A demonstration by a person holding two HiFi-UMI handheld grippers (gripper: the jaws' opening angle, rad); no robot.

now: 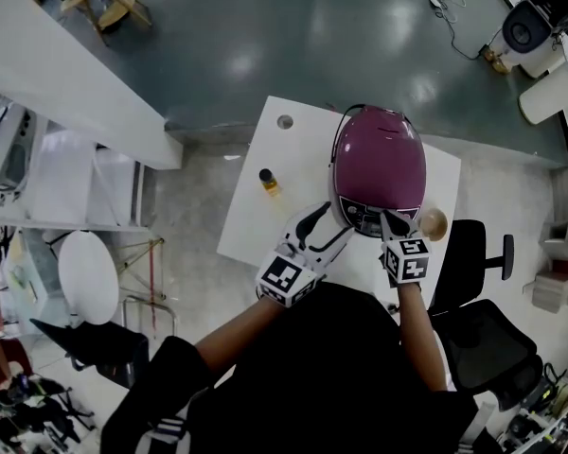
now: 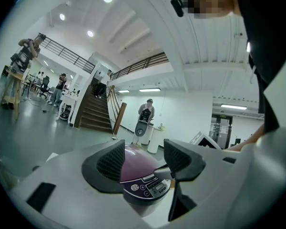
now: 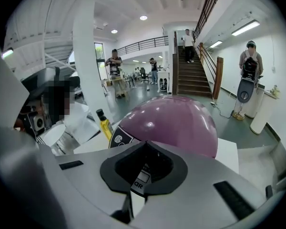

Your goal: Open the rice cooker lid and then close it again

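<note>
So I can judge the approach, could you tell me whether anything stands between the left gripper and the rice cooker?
Nothing visible does: the left gripper, jaws apart, faces the rice cooker directly; the small yellow bottle stands off to the side.

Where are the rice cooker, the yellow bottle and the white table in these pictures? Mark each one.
rice cooker (image 1: 379,154), head view, top of its purple lid.
yellow bottle (image 1: 270,185), head view, its yellow body.
white table (image 1: 258,221), head view, bare top left of the cooker.

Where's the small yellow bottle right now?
In the head view, the yellow bottle stands on the white table, left of the purple rice cooker. The right gripper view also shows it at the cooker's left.
</note>
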